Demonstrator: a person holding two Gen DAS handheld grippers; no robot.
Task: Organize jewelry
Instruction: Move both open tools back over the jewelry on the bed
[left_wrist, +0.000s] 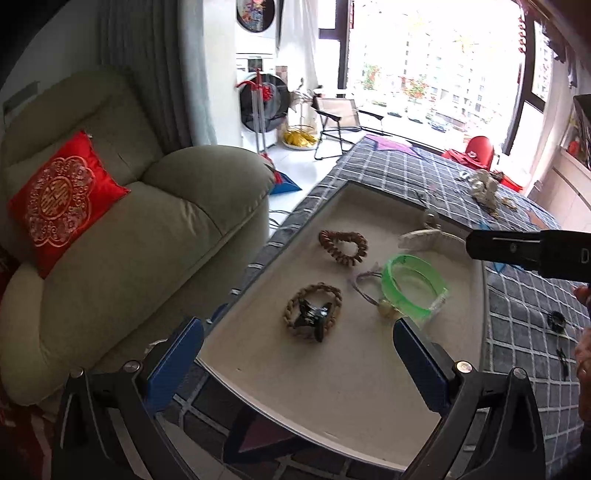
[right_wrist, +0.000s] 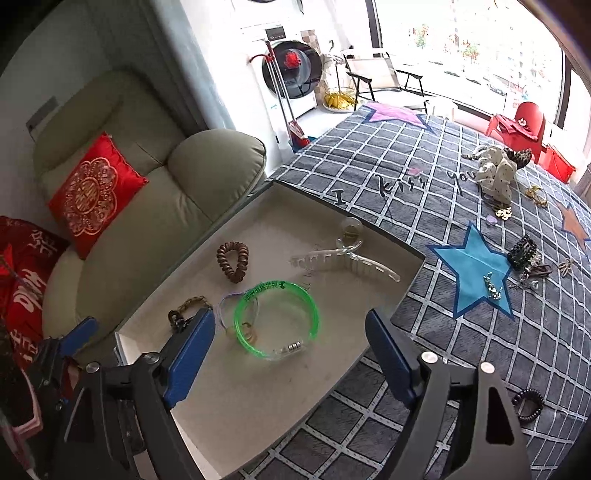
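1. The shallow beige tray (right_wrist: 369, 295) lies on a grey checked blanket (right_wrist: 424, 332); its left edge hangs close to the olive sofa (right_wrist: 147, 221).
2. Inside the tray, the green bangle (right_wrist: 277, 317) sits near the middle, touching a thin purple hair tie (right_wrist: 225, 310).
3. A brown spiral hair tie (right_wrist: 232, 260) lies apart toward the far left, and a clear hair claw (right_wrist: 347, 258) rests near the far rim.
4. A braided bracelet (left_wrist: 314, 310) with a black clip (left_wrist: 314, 319) on it lies near the tray's left edge.
5. The left tool (left_wrist: 295, 354) is spread wide, gripping nothing, low over the tray's near floor.
6. The right tool (right_wrist: 291, 354) is likewise spread and bare, with the bangle just beyond its fingertips.
7. Loose jewelry (right_wrist: 524, 258) is scattered on the blanket, well right of the tray; a black spiral hair tie (right_wrist: 528, 404) lies nearer.
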